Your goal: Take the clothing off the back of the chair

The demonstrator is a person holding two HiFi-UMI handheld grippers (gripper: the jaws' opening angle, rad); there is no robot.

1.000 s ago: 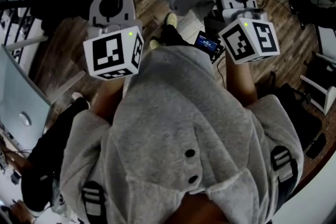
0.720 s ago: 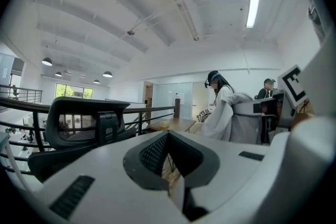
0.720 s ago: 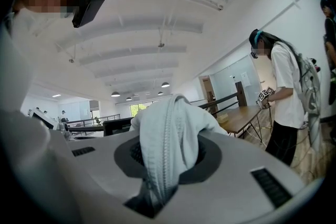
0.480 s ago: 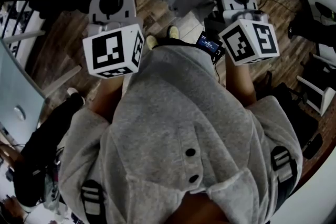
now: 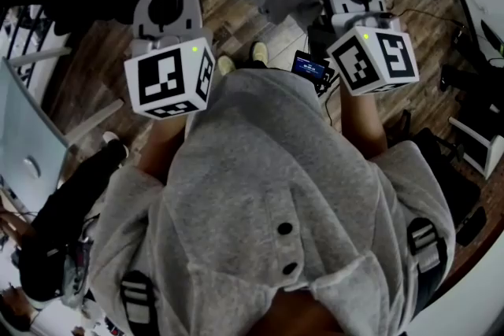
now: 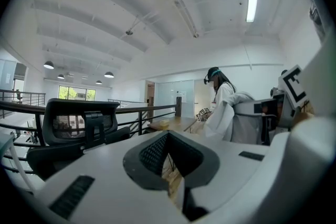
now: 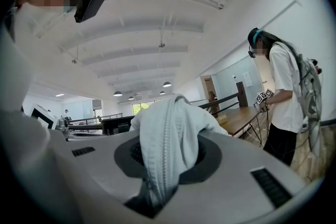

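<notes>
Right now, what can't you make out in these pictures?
- Pale zipped garment: bunched in the right gripper, so the right gripper view hides what kind it is.
- Small lit screen: head view, its print is too small.
- Legs above the shoes: head view, the grey hoodie covers them.

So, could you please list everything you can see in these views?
garment: one, pale grey, between the right jaws
office chair: one, black, left gripper view's left
bystander: one, white top, right gripper view's right
floor: one, brown wood, underfoot
small screen: one, dark, head view's upper middle
hoodie: one, grey, worn by the person
left gripper: one, grey, shut, empty
right gripper: one, grey, shut on garment
</notes>
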